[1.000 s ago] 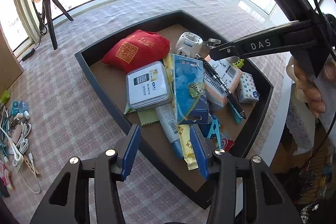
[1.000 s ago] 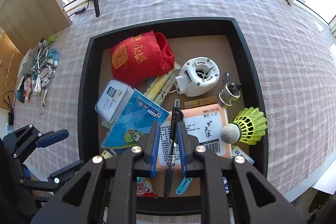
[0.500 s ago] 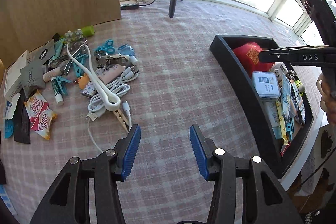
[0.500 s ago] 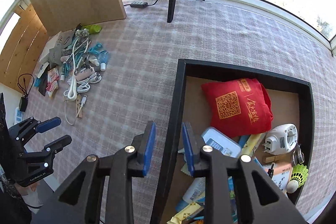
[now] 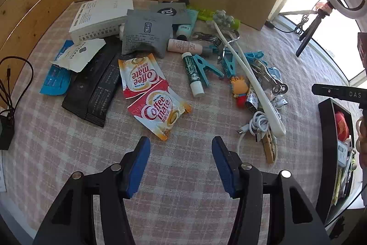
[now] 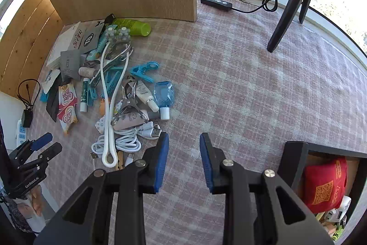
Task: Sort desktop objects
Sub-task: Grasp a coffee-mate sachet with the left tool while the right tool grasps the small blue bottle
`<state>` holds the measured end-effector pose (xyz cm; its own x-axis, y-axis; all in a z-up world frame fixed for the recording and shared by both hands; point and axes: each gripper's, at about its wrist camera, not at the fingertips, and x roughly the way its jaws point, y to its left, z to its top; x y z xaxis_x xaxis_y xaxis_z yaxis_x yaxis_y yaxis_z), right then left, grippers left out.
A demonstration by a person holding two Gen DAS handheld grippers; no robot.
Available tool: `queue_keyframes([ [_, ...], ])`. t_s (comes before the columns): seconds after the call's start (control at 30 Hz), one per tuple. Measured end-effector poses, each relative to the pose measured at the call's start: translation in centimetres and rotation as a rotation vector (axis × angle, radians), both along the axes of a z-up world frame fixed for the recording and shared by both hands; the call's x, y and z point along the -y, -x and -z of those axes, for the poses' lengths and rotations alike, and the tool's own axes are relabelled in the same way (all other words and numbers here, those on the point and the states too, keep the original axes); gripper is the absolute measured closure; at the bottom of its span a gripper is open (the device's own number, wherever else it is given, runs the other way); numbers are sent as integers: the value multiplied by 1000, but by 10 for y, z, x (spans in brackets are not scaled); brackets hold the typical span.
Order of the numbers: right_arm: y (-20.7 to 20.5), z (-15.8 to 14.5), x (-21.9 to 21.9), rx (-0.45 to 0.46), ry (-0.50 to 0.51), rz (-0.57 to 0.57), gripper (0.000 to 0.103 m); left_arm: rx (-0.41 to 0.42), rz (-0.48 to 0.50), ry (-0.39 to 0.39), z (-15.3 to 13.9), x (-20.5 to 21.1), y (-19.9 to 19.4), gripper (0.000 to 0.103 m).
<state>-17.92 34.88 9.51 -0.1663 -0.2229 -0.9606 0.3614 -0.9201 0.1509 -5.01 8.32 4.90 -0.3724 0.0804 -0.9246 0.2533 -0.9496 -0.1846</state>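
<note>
While the left gripper [image 5: 181, 162] and right gripper [image 6: 184, 159] hung empty, jaws opening, near the unsorted pile [image 6: 110, 93], with the black tray [image 6: 293, 160] apart, selecting the next item appeared required.

Bench: you have a pink checked cloth [image 5: 188, 187] covering it.
Left heap: your white box [image 5: 101, 15], grey pouch [image 5: 146, 32], black sachets [image 5: 94, 88] and two Coffee mate packets [image 5: 158, 111] lie flat, touching or overlapping.
Middle heap: your blue clips [image 5: 206, 68], lip balm [image 5: 193, 75], white cable [image 6: 123, 141] and long white massager [image 6: 110, 95] are tangled together.
Right edge: your black tray [image 6: 293, 153] sits well apart from the heaps.
</note>
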Motion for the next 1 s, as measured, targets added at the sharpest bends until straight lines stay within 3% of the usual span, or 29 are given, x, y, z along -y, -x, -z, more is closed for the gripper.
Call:
queue_keyframes([
  [0.1, 19, 16, 22, 26, -10, -6, 75, 12, -74, -35, 7, 17, 4, 39],
  [0.27, 38, 33, 43, 52, -29, -10, 69, 50, -128, -75, 20, 26, 15, 38],
  [0.63, 47, 47, 57, 73, -43, -19, 66, 112, -157, -22, 40, 13, 45, 29],
  [0.83, 51, 51, 57, 75, -68, -13, 66, 117, -146, 27, 47, 8, 46, 30],
  [1.0, 56, 56, 56, 93, -79, -3, 66, 101, -142, 34, 47, 10, 39, 37],
])
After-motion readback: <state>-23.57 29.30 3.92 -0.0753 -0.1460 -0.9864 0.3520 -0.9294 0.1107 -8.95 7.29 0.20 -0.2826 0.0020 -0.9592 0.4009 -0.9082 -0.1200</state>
